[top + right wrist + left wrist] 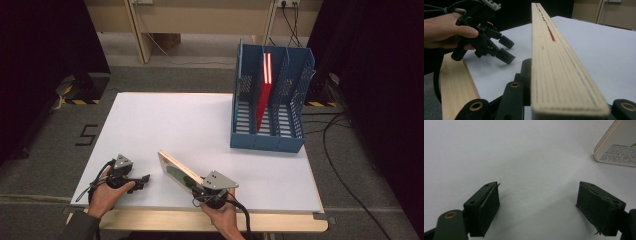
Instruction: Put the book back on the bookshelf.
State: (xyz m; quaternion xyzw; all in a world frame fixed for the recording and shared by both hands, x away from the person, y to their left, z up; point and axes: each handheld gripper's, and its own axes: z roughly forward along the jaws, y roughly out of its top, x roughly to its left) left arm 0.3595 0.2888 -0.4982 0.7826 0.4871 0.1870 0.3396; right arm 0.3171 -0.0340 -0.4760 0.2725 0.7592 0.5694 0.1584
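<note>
The white table (200, 130) carries all items. At its far right corner stands a blue file rack (270, 140) with upright dividers. A red book (264, 95) stands upright in a middle compartment of the rack, leaning a little against a divider.

Near the front edge of the table, right of centre, a book (176, 170) is held on edge, its long side running from near right to far left. In the right gripper view its cream page block (554, 62) runs away from the camera, with a red streak (551, 33) partway along. In the left gripper view one rounded corner of the book (616, 150), with small printed text on its cover, is visible at the upper right, resting on the table.

The right gripper (196, 186) is clamped on the near end of the book; its black jaws press both covers. A hand (222, 217) holds it from below the table edge.

The left gripper (141, 180) rests at the near left of the table, just beside the book and apart from it. Its jaws stand wide and released, with bare table surface between the pads (484, 207). The left hand (107, 192) grips its body, and the cable (97, 175) loops beside it.
</note>
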